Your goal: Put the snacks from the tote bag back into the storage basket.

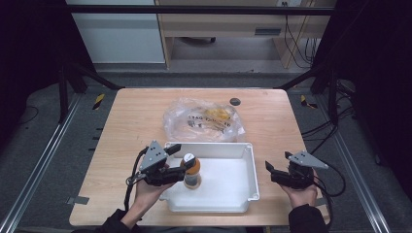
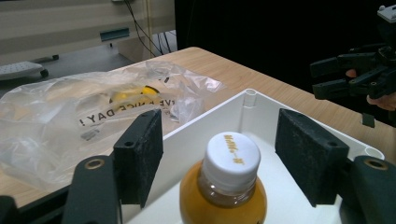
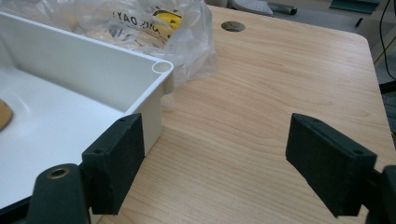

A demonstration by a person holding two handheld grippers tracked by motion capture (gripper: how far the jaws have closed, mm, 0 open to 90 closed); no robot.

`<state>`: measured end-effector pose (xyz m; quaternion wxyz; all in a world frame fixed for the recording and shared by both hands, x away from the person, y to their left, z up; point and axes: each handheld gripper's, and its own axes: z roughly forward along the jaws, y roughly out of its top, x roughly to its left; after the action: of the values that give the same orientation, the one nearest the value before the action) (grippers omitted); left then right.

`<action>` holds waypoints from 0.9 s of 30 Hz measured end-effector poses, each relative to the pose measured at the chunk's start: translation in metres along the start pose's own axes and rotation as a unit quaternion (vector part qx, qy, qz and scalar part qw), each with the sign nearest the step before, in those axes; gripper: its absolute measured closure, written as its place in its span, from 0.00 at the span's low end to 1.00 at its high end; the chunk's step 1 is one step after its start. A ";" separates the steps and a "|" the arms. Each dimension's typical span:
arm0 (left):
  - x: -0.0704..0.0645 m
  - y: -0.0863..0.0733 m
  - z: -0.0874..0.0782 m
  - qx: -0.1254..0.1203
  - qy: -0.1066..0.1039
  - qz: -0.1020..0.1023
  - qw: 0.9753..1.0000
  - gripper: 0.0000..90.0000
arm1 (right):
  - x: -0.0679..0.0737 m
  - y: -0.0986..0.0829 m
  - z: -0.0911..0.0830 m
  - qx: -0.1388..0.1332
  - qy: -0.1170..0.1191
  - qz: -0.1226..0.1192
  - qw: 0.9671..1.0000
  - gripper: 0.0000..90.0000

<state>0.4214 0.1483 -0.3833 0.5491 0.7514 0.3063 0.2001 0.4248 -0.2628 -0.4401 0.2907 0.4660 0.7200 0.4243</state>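
A small clear plastic bottle of orange juice with a white screw cap (image 1: 191, 170) is standing upright on the floor of the shallow white rectangular plastic tray (image 1: 245, 187), toward its left side, and the left gripper (image 1: 180, 162) is hovering around it with its black padded jaws spread apart, one on each side of the bottle and neither touching it. In the left gripper view the bottle (image 2: 224, 186) is sitting centred between the two pads with a clear gap either way, so nothing is clamped; whether the gripper is closing in or letting go, the pictures are not telling. The right gripper (image 1: 273, 171) is waiting over the bare light wooden tabletop (image 1: 136, 121) just beside the tray's right wall, its jaws also wide apart and holding nothing, with the tray's corner (image 3: 161, 70) lying near its left pad. Beyond the tray, a crumpled clear plastic bag with printed lettering (image 1: 204, 119) is lying on the table, and something yellow is showing through it; what else is inside is too blurred to say. Judging from this, the work looks to be moving items between bag and tray: one bottle is already sitting in the tray, while the bag's contents are still waiting, so most of the job seems to be lying ahead.
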 end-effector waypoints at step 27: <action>0.065 -0.037 -0.044 0.036 0.093 -0.023 0.995 0.27 | 0.000 -0.002 0.000 0.004 -0.003 0.000 1.000 0.21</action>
<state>0.4317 0.2314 -0.4070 0.4955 0.7413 0.3805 0.2454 0.4236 -0.2632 -0.4416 0.2911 0.4688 0.7204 0.4202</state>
